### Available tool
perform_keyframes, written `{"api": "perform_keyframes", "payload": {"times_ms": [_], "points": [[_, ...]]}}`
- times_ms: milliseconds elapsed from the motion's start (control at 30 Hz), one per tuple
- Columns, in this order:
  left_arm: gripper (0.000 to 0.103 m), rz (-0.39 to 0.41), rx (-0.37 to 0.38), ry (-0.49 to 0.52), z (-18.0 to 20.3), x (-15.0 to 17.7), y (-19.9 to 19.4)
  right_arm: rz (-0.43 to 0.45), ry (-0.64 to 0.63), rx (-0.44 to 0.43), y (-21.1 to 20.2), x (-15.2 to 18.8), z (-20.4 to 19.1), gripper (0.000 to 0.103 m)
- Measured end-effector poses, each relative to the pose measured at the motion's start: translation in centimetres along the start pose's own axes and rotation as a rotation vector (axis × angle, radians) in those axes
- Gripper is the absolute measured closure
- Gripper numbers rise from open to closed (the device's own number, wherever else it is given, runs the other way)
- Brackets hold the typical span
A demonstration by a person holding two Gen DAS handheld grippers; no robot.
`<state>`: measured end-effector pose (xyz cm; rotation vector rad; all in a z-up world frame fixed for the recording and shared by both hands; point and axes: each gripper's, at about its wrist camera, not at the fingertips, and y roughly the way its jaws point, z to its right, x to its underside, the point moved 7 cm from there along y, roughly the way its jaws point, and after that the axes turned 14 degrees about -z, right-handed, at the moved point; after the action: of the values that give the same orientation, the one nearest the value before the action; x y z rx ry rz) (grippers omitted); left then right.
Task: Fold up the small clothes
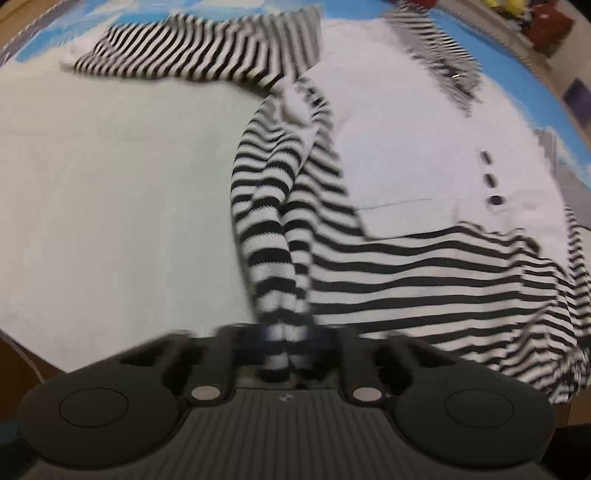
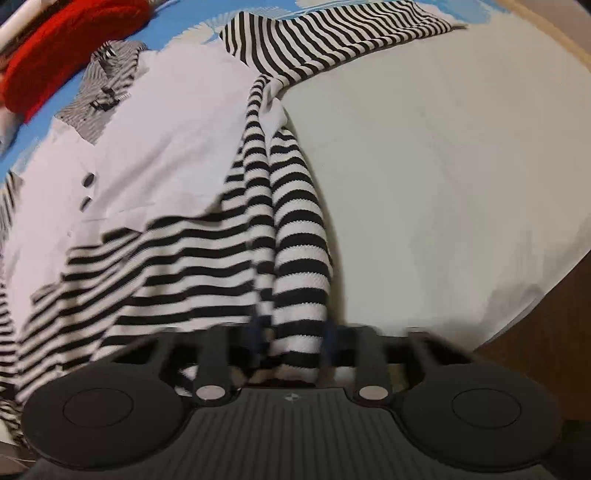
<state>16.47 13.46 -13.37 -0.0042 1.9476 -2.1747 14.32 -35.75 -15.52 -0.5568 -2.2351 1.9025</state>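
Note:
A small black-and-white striped garment (image 1: 424, 273) with a plain white chest panel and dark buttons (image 1: 489, 180) lies on a pale cloth. My left gripper (image 1: 284, 339) is shut on a bunched fold of its striped hem, which rises in a ridge toward a striped sleeve (image 1: 207, 51) spread at the top. In the right wrist view my right gripper (image 2: 295, 332) is shut on another bunched fold of the same striped garment (image 2: 166, 280), with the other sleeve (image 2: 332, 33) stretched along the top. Both gripped folds hide the fingertips.
A pale cloth (image 1: 110, 192) covers the work surface, with a blue patterned sheet (image 1: 535, 110) at the far edge. A red knitted item (image 2: 62, 48) lies at the top left of the right wrist view. Brown floor (image 2: 546, 332) shows at the lower right.

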Motion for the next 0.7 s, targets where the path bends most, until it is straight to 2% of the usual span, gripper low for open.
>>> {"api": "perform_keyframes", "payload": {"times_ms": [100, 167, 200, 233, 267, 300, 367, 400, 467, 533, 600, 667, 700], "points": [[0.094, 0.026, 0.02, 0.011, 0.8, 0.8, -1.2, 0.081, 0.017, 0.008, -2.0, -0.4, 0.7, 0.099], [0.092, -0.008, -0.003, 0.001, 0.4, 1.3, -0.4, 0.092, 0.049, 0.013, -2.3, -0.4, 1.6, 0.099], [0.086, -0.026, -0.015, -0.012, 0.1, 1.5, -0.1, 0.069, 0.052, 0.007, -1.9, -0.3, 1.8, 0.099], [0.075, -0.025, -0.03, -0.015, -0.1, 1.5, -0.1, 0.031, 0.033, 0.015, -1.3, 0.2, 1.6, 0.098], [0.071, 0.002, -0.047, -0.008, 0.0, 1.3, -0.7, -0.001, 0.005, 0.034, -0.6, 0.5, 1.3, 0.093], [0.07, 0.049, -0.072, 0.008, 0.2, 1.0, -1.6, -0.002, -0.01, 0.056, -0.4, 0.6, 1.2, 0.081], [0.07, 0.173, -0.122, 0.068, 1.2, 0.8, -4.0, 0.067, -0.014, 0.086, -1.6, 0.5, 1.1, 0.073], [0.07, 0.221, -0.121, 0.094, 1.7, 0.8, -5.0, 0.113, -0.02, 0.082, -2.5, 0.3, 0.9, 0.071], [0.07, 0.269, -0.062, 0.132, 2.8, 1.0, -6.0, 0.202, -0.054, 0.073, -4.2, 0.3, 0.1, 0.064], [0.07, 0.247, 0.0, 0.171, 4.2, 1.1, -5.5, 0.254, -0.101, 0.055, -5.2, 0.5, -0.8, 0.059], [0.07, 0.15, 0.024, 0.198, 5.0, 1.6, -3.5, 0.235, -0.154, 0.024, -4.8, 0.7, -1.8, 0.057], [0.071, 0.015, -0.035, 0.207, 5.0, 2.4, -0.8, 0.116, -0.195, 0.011, -2.8, 1.2, -2.3, 0.053], [0.077, -0.021, -0.065, 0.207, 4.8, 2.7, 0.0, 0.047, -0.204, 0.035, -1.4, 1.7, -2.2, 0.053]]}}
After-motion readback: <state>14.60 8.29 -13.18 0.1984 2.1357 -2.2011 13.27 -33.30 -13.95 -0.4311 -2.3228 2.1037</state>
